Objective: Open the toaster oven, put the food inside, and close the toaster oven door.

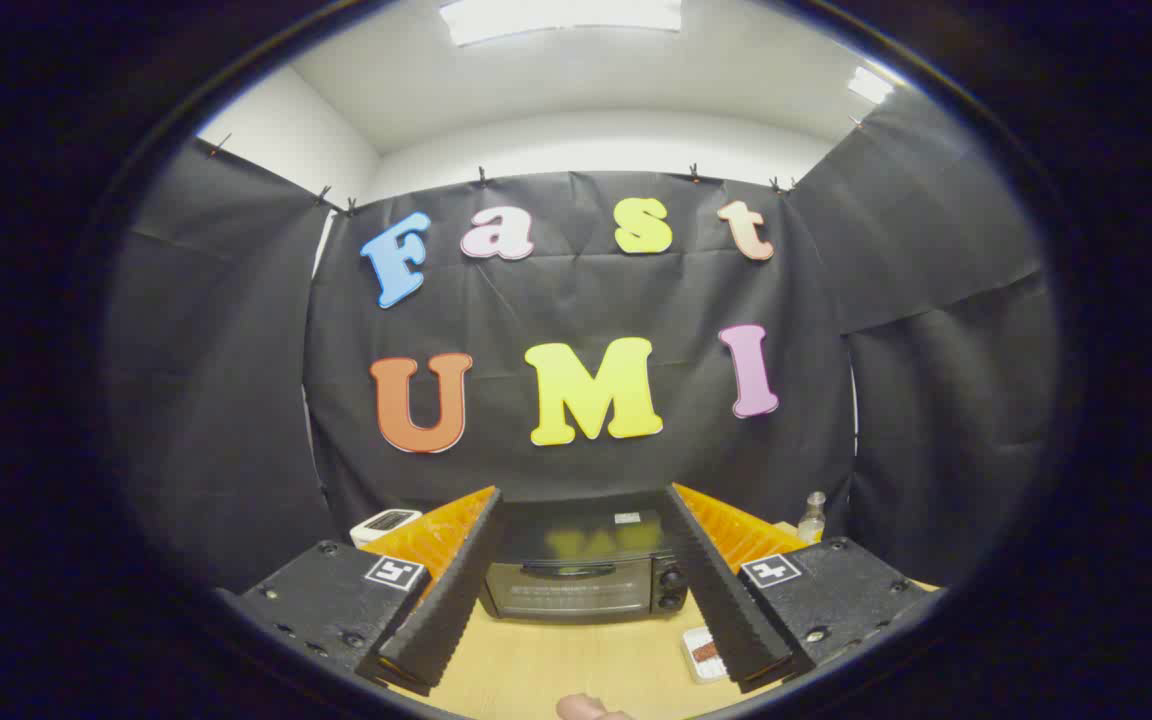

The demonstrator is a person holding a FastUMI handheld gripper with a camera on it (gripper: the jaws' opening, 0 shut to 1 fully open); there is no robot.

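While the tongs (581, 585) stand released, their two fingers spread wide and touching nothing, the toaster oven (586, 572) sits on the far side of the wooden table (576, 665), framed between the fingers and beyond their tips, with its back close to the black cloth wall. Its glass door (568, 590) is closed, a dark handle running across the top of the door, and two round knobs (673, 588) sit one above the other at the door's right. A small pale sticker (627, 518) lies on the oven's glossy top, too small to read. Nearer and to the right, just beside the right finger and partly hidden by it, a small white tray (702, 654) rests on the table with something reddish brown in it, the food as far as can be told. Far left of the oven, behind the left finger, stands a small white device (386, 523) with a dark face. Far right, a small clear bottle (813, 517) stands near the cloth; its contents cannot be made out. A fingertip (586, 708) shows at the near edge of the table. Nothing lies on the bare wood between the tongs and the oven door.
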